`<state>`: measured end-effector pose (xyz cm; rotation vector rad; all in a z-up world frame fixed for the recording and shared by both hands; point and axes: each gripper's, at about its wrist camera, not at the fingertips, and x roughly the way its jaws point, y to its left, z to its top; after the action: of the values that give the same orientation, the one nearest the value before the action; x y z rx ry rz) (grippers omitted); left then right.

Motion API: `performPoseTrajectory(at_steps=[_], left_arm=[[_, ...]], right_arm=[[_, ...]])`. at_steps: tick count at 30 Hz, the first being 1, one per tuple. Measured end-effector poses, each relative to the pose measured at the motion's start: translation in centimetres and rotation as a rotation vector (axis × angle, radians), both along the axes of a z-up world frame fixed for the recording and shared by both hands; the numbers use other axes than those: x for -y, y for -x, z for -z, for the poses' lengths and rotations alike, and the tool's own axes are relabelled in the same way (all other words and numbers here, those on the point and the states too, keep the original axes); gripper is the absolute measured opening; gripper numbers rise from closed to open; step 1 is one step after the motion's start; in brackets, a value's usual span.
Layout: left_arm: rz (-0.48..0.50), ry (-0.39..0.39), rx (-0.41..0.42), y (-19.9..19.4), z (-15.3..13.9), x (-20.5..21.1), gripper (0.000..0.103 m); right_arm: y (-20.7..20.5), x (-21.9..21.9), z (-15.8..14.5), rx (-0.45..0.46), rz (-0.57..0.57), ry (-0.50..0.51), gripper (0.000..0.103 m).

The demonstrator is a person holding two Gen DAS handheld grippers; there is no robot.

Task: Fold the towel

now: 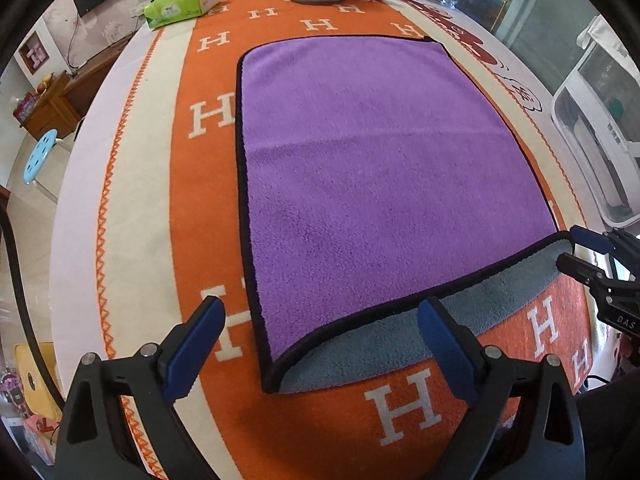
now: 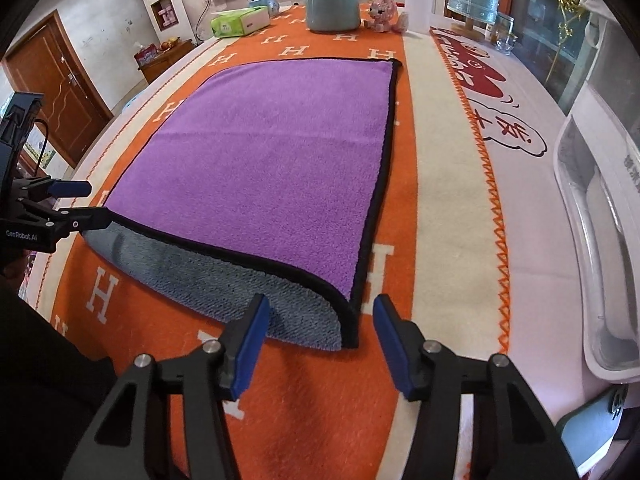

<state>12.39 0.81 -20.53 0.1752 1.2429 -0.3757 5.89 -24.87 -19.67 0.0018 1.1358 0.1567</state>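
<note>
Towel: purple towel (image 1: 380, 168) with black trim lies flat on the orange H-patterned blanket (image 1: 200, 220), its near edge curled over showing the grey underside (image 2: 224, 280).
Left gripper (image 1: 320, 344): jaws spread wide, holding nothing, at the towel's near left corner.
Right gripper (image 2: 318, 344): jaws wide apart, empty, at the near right corner.
Far end: teal jar (image 2: 332, 6), green tissue pack (image 2: 240, 20).

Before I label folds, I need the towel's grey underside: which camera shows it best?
The right wrist view: the towel shows its grey underside broadly. The left wrist view shows a narrower, partly hidden strip.
</note>
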Motion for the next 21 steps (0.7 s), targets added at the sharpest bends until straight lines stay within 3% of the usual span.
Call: performPoseTrajectory(at_steps=[5, 13, 17, 21], left_arm=[[0.005, 0.010, -0.018, 0.1, 0.4, 0.3, 0.088], [0.006, 0.023, -0.046, 0.6, 0.8, 0.6, 0.065], [0.003, 0.028, -0.048, 0.9, 0.9, 0.6, 0.061], [-0.011, 0.037, -0.054, 1.1, 1.0, 0.2, 0.047]], right_arm=[[-0.1, -0.1, 0.2, -0.001, -0.006, -0.003, 0.046], [0.3, -0.4, 0.1, 0.001, -0.009, -0.007, 0.036], [0.4, -0.3, 0.0, 0.002, -0.006, -0.002, 0.028], [0.6, -0.3, -0.2, 0.004, -0.004, 0.003, 0.022]])
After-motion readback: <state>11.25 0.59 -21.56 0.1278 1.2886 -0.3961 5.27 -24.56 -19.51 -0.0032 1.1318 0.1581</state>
